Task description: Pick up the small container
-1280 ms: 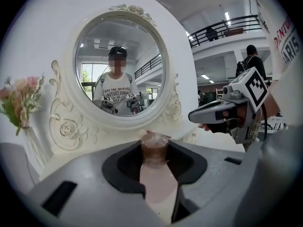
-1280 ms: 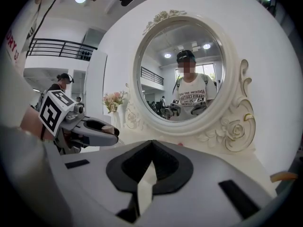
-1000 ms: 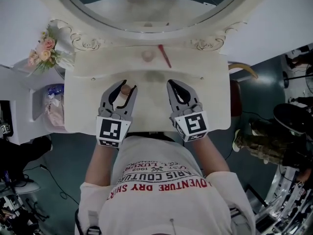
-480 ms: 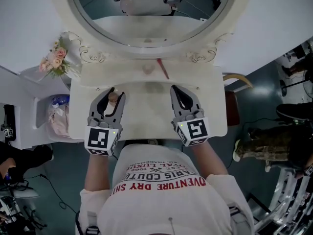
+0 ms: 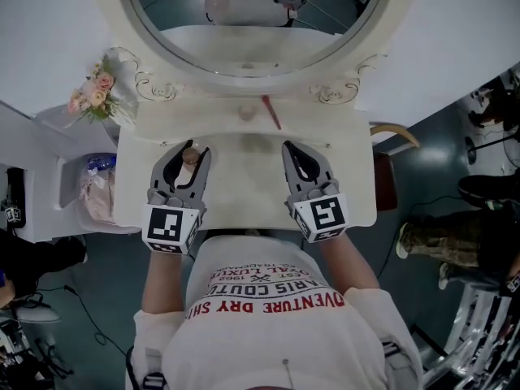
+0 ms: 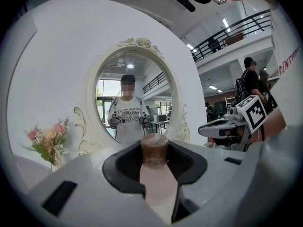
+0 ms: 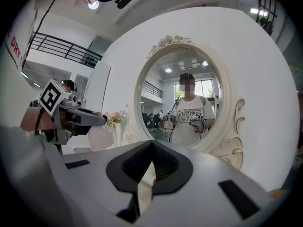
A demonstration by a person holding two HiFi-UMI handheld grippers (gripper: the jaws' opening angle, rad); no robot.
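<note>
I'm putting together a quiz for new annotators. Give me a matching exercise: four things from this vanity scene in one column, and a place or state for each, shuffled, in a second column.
Things:
1. container
2. red stick
3. flowers
4. right gripper

Places or states:
A. holds nothing
B. gripped by the left gripper
C. stand left of the mirror
D. lies on the tabletop at the mirror's foot

Pairs: 1-B, 2-D, 3-C, 4-A
</note>
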